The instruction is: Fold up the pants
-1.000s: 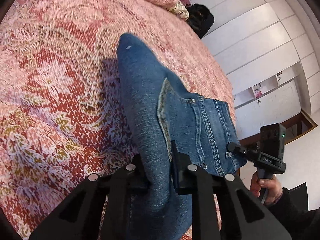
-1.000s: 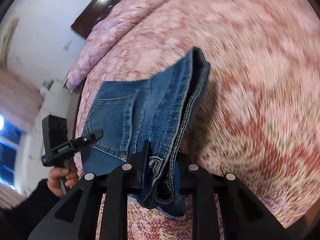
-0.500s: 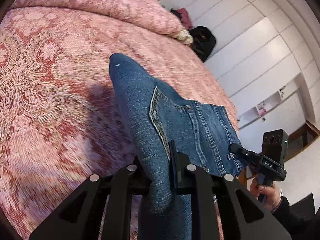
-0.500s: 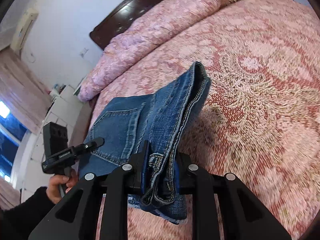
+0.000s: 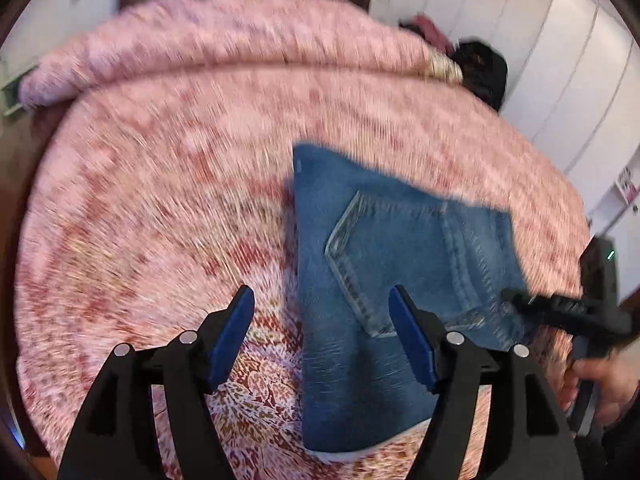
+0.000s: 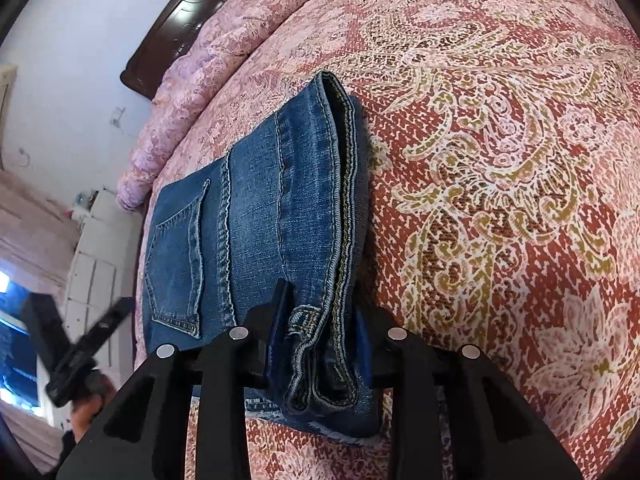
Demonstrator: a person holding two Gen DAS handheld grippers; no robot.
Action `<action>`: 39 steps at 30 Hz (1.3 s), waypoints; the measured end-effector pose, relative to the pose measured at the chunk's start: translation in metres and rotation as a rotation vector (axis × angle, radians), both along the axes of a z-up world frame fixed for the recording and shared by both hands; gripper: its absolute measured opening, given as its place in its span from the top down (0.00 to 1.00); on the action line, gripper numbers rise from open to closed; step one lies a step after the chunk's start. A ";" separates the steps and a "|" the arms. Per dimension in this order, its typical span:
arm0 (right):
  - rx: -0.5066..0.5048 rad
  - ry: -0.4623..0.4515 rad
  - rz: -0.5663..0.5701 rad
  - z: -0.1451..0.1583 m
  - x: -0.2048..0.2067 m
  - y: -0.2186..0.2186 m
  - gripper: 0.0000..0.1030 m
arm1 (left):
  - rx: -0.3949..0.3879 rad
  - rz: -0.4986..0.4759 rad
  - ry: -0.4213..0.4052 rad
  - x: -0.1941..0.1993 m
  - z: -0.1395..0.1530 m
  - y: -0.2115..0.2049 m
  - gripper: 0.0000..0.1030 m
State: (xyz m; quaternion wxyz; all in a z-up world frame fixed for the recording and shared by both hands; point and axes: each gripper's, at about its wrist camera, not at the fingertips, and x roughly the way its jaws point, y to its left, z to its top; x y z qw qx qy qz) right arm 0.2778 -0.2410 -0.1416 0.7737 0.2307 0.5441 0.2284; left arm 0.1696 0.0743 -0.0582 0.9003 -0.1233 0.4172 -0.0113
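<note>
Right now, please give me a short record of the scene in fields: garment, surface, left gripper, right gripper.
garment: folded blue jeans, lying flat, back pocket facing up
surface: bed with pink and red patterned bedspread
left gripper: jaws opening, apart from the jeans, holding nothing
right gripper: jaws opening, the stacked waistband edge of the jeans between them

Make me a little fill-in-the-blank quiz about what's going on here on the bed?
1. The folded jeans lie on a pink patterned ____.
2. The jaws of the left hand-held gripper are ____ and grip nothing.
3. The jeans' thick edge sits between the fingers of the ____ hand-held gripper.

Missing words: bedspread; opening; right
</note>
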 end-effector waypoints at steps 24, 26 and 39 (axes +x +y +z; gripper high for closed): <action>0.059 -0.116 0.173 0.091 0.046 0.108 0.56 | -0.106 -0.126 0.152 0.031 -0.050 -0.033 0.30; 0.053 -0.110 0.207 0.092 0.059 0.137 0.56 | -0.113 -0.126 0.149 0.030 -0.050 -0.034 0.30; -0.035 0.039 0.170 0.032 0.094 0.188 0.58 | -0.184 -0.120 0.131 0.020 -0.053 -0.018 0.30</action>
